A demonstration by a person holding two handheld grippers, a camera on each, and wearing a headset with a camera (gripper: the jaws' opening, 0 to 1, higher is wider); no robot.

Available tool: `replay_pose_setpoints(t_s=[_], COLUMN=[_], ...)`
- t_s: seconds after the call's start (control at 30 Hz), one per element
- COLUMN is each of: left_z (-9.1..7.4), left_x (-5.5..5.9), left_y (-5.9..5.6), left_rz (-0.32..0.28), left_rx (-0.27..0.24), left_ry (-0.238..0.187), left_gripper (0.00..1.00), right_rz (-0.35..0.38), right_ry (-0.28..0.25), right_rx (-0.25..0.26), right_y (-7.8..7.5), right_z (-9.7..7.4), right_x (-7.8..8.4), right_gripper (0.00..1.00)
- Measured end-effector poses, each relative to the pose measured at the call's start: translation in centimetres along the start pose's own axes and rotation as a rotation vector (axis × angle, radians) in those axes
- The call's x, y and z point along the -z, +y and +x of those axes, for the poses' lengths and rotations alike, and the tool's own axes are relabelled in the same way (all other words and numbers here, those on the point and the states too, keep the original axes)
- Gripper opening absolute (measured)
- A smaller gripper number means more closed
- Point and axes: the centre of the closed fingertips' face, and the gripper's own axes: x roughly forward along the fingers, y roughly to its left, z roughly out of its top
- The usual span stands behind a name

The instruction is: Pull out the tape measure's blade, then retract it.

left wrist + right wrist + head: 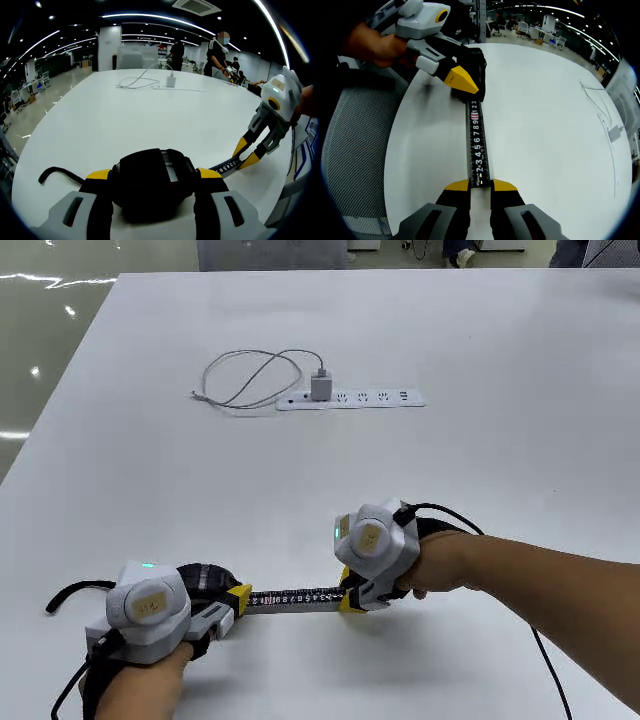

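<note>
The broad white workbench carries the whole job near its front edge. Far back on it lie a white power strip with a plugged-in charger and a looped grey cable, well apart from the work.

The left gripper, grey-white with yellow-tipped jaws, has those jaws spread wide and pressed against either side of the black, rounded plastic tape measure case, which sits on the table at the person's near left. The right gripper, of the same make, is nearly closed, its yellow tips pinching the free end of the blade.

That white steel blade, printed with black numerals, runs straight and flat just above the tabletop from the case's mouth to the right gripper's jaws. In the head view it spans the gap between the two grippers.

As a judgement: the first half of the task is under way, with a short length of blade already drawn out (whether this counts as far enough is not something the pictures settle). The hook at the blade's tip is hidden between the right jaws. Left to do, by my reading: perhaps a little more pull, then the whole retraction, easing the blade back into the case while the left gripper steadies it.
</note>
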Motion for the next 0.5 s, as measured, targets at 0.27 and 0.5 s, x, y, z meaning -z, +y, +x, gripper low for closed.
replay_pose_setpoints(t_s=[0.27,0.5], left_z=[0.0,0.01], left_x=[-0.01,0.0], left_y=[0.04,0.09], left_rz=[0.0,-0.001], left_rx=[-0.001,-0.001], left_ry=[-0.001,0.003], left_gripper=[0.62,0.62], right_rz=[0.001,0.006], right_ry=[0.001,-0.002], right_rx=[-0.002,-0.001], right_y=[0.05,0.04], right_z=[0.2,0.31], right_x=[-0.38,-0.67], right_gripper=[0.1,0.1])
